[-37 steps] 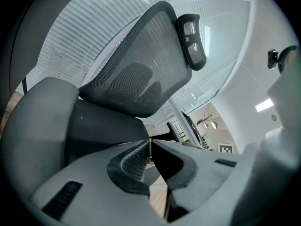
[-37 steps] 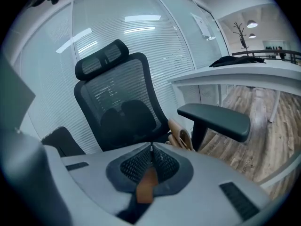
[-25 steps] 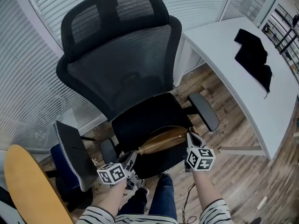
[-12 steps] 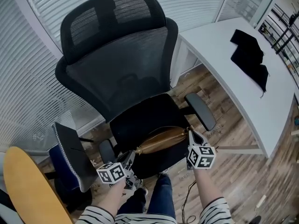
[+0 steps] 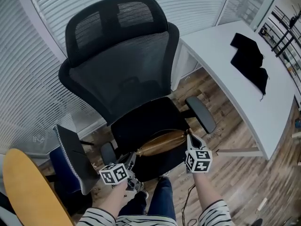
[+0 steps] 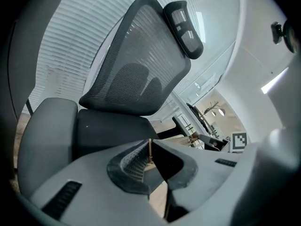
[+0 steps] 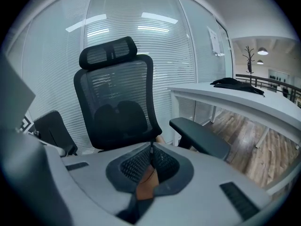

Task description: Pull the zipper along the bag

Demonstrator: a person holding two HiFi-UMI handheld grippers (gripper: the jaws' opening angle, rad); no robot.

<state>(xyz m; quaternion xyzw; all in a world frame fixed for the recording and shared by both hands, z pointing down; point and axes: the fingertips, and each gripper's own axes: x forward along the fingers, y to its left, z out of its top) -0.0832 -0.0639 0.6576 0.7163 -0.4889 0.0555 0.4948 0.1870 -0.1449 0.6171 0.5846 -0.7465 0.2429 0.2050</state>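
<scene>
Between the tips of the left gripper (image 6: 149, 147) a thin brass-coloured sliver is showing, and the jaws are pressing together on it; I am not able to tell whether it is the zip pull or just an edge. From the head view this gripper is biting the left end of the tan leather-looking bag (image 5: 162, 142); the right gripper (image 7: 151, 149) is clamping tan material at the opposite end, its jaws likewise closed on it, so the bag is stretching lengthwise between the two. The bag is lying across the front of the padded seat of the black mesh-backed office chair (image 5: 127, 65), slanting up from lower left to upper right; the chair's padded right armrest (image 5: 201, 114) is sitting just beyond the right gripper. Striped sleeves (image 5: 106, 217) are showing at the bottom edge. Further out, a long white desk (image 5: 225, 55) is running along the right side with a crumpled black cloth (image 5: 248, 55) lying on it; a wood-plank floor (image 5: 235, 178) is spreading beneath; white slatted blinds (image 5: 28, 79) are filling the wall behind the chair; a smaller dark chair (image 5: 70, 157) and a rounded yellow panel (image 5: 23, 187) are standing at lower left.
</scene>
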